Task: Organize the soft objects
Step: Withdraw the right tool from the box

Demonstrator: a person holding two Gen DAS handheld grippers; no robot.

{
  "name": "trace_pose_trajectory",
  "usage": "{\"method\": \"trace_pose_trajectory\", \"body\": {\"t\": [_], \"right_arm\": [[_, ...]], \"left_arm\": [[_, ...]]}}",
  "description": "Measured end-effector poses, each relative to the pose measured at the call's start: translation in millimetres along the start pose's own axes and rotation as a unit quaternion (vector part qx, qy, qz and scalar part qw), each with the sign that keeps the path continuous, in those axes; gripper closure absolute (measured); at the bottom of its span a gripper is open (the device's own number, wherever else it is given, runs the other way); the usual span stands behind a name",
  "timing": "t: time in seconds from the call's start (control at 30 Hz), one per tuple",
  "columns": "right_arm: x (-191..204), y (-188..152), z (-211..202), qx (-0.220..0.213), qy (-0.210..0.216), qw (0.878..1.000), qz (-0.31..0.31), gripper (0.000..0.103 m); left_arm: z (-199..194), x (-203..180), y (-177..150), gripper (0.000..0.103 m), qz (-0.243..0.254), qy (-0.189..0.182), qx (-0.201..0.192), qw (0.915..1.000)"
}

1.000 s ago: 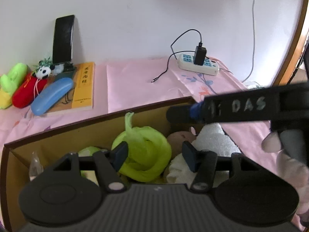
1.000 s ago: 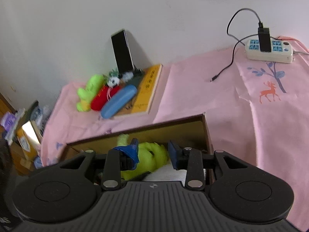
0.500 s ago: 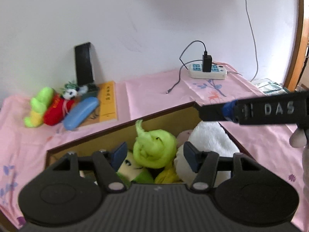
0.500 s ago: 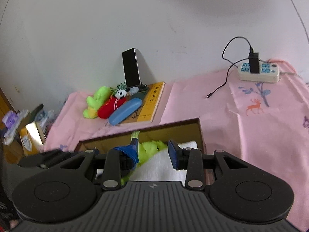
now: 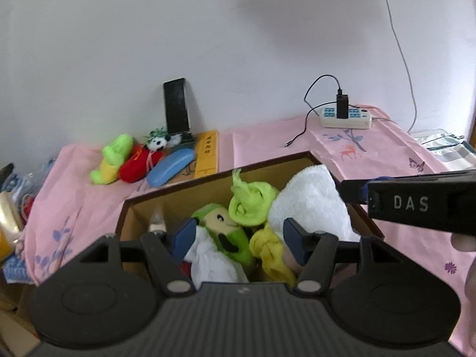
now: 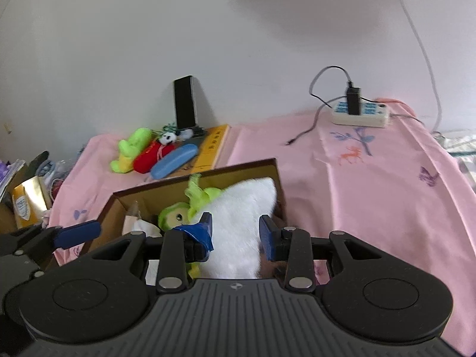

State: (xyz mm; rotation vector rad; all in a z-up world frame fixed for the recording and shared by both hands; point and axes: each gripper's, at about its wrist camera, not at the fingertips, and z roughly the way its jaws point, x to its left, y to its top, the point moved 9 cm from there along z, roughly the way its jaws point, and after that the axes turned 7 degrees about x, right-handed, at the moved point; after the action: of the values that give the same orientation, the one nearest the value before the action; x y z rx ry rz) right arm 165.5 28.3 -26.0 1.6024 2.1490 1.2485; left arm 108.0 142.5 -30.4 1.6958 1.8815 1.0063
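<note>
Both claws hang above the open brown cardboard box [image 5: 300, 160] on the pink-clothed worktop [image 5: 372, 148]: the left claw [image 5: 238, 235] is released with nothing between its pads, and the right claw [image 6: 235, 232] also stands apart and empty over the white fluffy towel [image 6: 238, 208]. I judge the packing nearly done, so each claw should draw clear without catching fabric. The box holds the towel, a knotted lime-green cloth [image 5: 253, 202], a green plush toy [image 5: 223, 229] and a yellow cloth [image 5: 270, 253].

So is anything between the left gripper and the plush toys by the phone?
Yes. The open box, stuffed with soft things, sits between the left gripper and the plush toys; beyond its far wall only bare pink cloth.
</note>
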Motion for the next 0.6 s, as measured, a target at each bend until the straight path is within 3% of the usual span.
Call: {"method": "trace_pose_trajectory", "body": {"t": [0.27,0.6], "right_arm": [[-18,-26,-18,0.007,-0.046,0.999,0.015,0.085],[-30,-50,-30,0.016,-0.096,0.995,-0.008,0.085]], "left_arm": [[-11,-17,-26,0.040,-0.023,0.013,0.022,0.9994],[-21,-37,-46,0.038,-0.034,0.016,0.040,0.9985]]}}
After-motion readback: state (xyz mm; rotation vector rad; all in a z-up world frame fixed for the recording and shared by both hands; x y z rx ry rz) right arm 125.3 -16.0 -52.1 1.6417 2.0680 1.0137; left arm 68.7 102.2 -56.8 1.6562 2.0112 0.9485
